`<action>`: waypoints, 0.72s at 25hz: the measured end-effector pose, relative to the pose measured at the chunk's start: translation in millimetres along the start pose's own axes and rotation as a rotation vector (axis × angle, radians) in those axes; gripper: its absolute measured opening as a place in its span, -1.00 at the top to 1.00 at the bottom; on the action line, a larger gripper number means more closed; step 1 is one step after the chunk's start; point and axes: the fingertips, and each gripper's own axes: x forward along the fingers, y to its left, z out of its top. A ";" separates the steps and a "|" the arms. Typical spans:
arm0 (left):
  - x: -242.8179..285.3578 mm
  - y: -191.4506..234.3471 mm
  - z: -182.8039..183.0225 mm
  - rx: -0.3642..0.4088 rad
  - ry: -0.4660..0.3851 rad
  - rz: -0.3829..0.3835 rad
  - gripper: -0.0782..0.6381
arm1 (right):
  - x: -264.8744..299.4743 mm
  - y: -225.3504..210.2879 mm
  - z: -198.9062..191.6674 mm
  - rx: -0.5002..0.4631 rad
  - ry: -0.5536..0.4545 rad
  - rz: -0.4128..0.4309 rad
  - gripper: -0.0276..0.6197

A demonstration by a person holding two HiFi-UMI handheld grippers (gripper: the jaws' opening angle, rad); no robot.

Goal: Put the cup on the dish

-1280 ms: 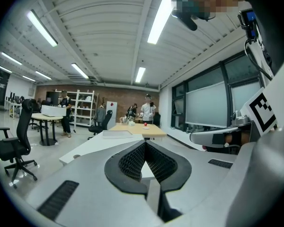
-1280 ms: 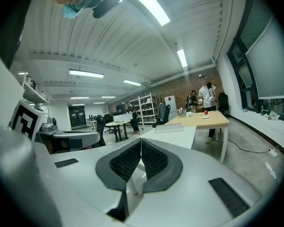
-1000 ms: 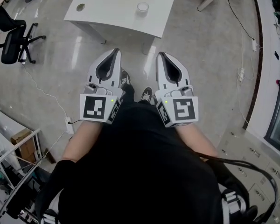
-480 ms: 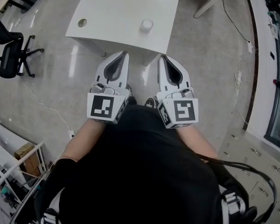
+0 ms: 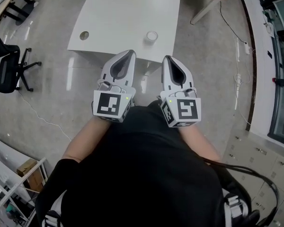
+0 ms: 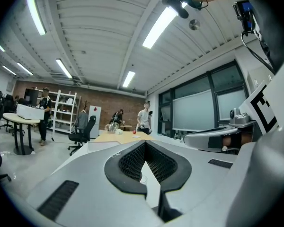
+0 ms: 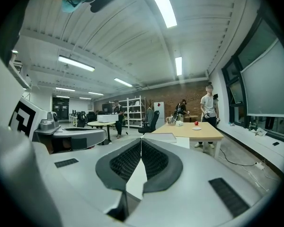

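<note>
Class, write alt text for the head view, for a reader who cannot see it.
From above, a person in a black top holds the left gripper and right gripper side by side, both shut and empty, pointing toward a white table. A small white cup stands near its near edge; a black office chair stands at left.

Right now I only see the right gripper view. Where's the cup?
Observer: In the head view, the cup stands on a white table, near the table's front edge. It is ahead of the two grippers and between them.
Operator: Is my other gripper holding something?
Observer: No. The left gripper is shut and empty, side by side with the right gripper.
Operator: Is there anything on the table's left side?
Observer: Yes, a round hole in the tabletop, toward the front left corner.
</note>
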 end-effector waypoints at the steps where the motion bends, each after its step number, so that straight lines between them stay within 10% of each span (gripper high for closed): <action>1: 3.3 -1.0 0.2 -0.003 -0.005 -0.003 0.76 | 1.1 -3.5 0.0 -0.001 0.001 -0.005 0.87; 18: -6.6 -13.5 -15.7 -0.015 0.046 -0.026 0.76 | -12.6 -6.4 -19.9 0.048 0.067 -0.031 0.87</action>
